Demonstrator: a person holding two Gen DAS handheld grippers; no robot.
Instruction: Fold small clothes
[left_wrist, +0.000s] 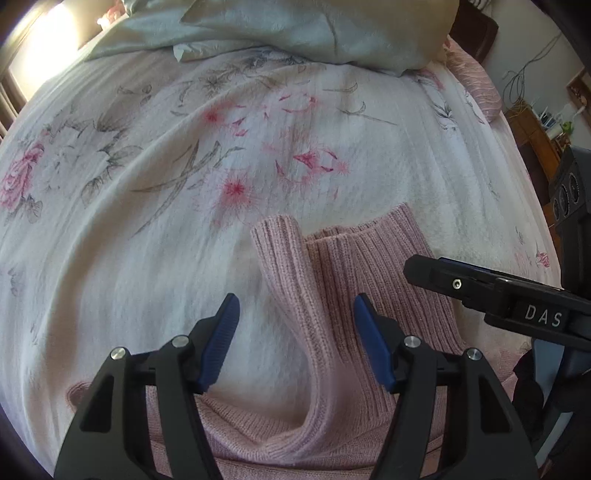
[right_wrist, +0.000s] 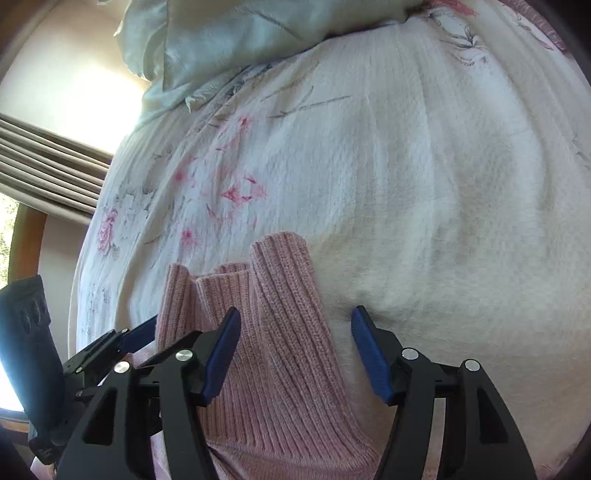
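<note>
A pink ribbed knit sweater (left_wrist: 332, 332) lies on the floral bedspread (left_wrist: 147, 166), both sleeves laid forward side by side over its body. My left gripper (left_wrist: 295, 314) is open just above it, its blue pads either side of the left sleeve (left_wrist: 291, 280) without touching. In the right wrist view the same sweater (right_wrist: 280, 350) sits below my open right gripper (right_wrist: 295, 325), whose pads straddle the right sleeve (right_wrist: 288, 288). The right gripper's black body (left_wrist: 498, 295) shows at the right of the left wrist view. The left gripper's fingers (right_wrist: 122, 339) show at the left of the right wrist view.
A pale green quilt (left_wrist: 295, 29) is bunched at the far end of the bed, with a pink pillow (left_wrist: 476, 85) beside it. A wooden desk with cables (left_wrist: 535, 125) stands beyond the right bed edge. Curtains (right_wrist: 48, 170) and a window are on the left.
</note>
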